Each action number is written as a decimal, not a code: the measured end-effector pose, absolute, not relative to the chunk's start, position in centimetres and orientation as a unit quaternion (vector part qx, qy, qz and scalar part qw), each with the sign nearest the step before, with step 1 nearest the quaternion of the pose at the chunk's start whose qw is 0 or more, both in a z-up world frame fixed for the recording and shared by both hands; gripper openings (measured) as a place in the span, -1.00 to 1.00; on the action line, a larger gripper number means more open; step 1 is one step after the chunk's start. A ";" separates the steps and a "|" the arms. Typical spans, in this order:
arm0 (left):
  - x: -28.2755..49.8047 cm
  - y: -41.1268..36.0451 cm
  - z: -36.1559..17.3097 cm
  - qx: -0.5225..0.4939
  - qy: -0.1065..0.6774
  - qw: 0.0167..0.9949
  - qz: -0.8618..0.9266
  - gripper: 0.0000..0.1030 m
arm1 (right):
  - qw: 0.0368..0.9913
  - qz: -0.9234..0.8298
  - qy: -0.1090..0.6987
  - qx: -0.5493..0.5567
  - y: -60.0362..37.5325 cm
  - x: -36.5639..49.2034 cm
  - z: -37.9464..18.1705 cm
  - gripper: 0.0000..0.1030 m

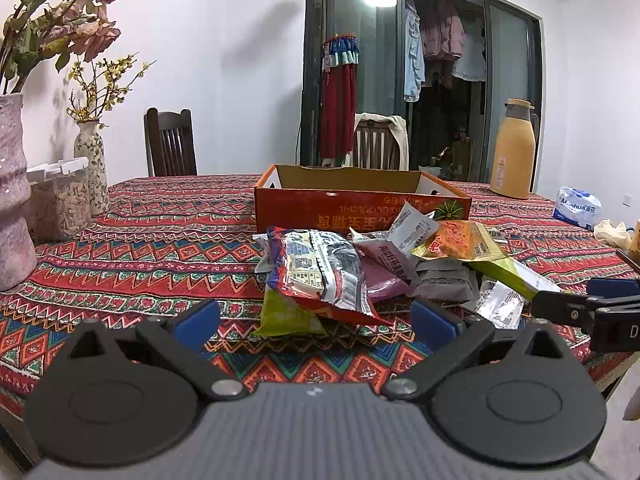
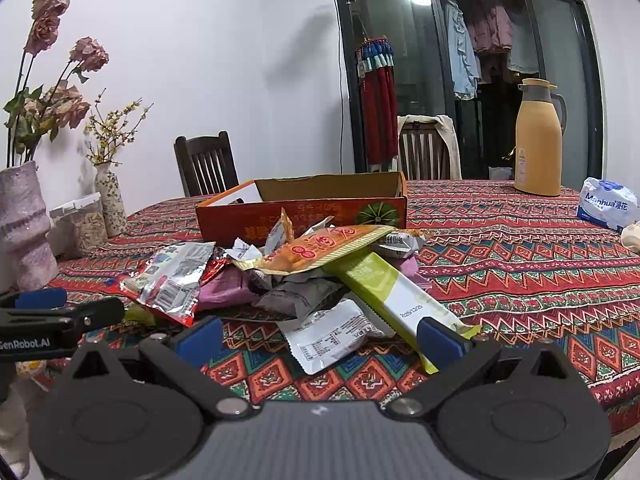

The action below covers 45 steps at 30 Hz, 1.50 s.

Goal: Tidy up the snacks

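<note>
Where the views begin, nearest the lens: left gripper [image 1: 314,320] with blue pads spread wide apart, nothing between them, poised just short of the snack pile [image 1: 384,264]. Likewise the right gripper [image 2: 320,340], jaws wide and empty, its right pad overlapping the near end of a long green-and-white packet [image 2: 396,296]. On the patterned tablecloth [image 2: 520,272], a loose heap: a red-and-silver bag [image 1: 320,272] to the left, a white sachet [image 2: 332,336] nearest in the right view, an orange packet [image 2: 320,250] on top. Just behind the heap, an open orange cardboard box [image 1: 360,200], print upside down.

Only in the left view: a yellow-green pouch [image 1: 288,314] clearly seen under the red-and-silver bag, a mere sliver in the right view. Only in the right view: the white sachet's full outline and the lettering on the other gripper's side.

Farther back: vases with dried flowers [image 2: 28,216] far left, a tan thermos [image 2: 538,140] and a tissue pack [image 2: 608,204] far right.

Box interior hidden by its near wall; contents cannot be told. Lower packets of the pile mostly buried, their print unreadable.
</note>
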State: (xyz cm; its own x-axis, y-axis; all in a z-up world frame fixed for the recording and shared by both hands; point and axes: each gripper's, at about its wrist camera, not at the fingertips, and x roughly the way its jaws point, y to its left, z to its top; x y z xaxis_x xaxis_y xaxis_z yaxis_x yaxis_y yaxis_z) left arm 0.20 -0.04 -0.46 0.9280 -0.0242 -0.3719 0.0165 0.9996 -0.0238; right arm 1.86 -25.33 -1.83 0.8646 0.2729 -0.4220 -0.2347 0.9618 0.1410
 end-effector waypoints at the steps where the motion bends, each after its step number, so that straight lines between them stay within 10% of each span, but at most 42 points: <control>1: 0.2 0.0 -0.5 -0.010 0.189 0.982 -0.011 1.00 | 0.965 0.132 0.225 0.043 -25.4 1.9 -1.8 1.00; 45: 1.1 0.1 -0.5 -0.012 0.196 0.981 -0.004 1.00 | 0.962 0.127 0.237 0.035 -25.4 2.7 -2.5 0.85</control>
State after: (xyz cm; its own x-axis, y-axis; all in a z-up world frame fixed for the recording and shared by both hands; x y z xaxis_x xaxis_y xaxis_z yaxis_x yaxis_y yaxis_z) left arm 1.08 0.06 -0.48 0.9233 -0.0119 -0.3838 0.0027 0.9997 -0.0245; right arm 2.65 -25.41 -2.48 0.8549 0.2619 -0.4478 -0.2286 0.9651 0.1280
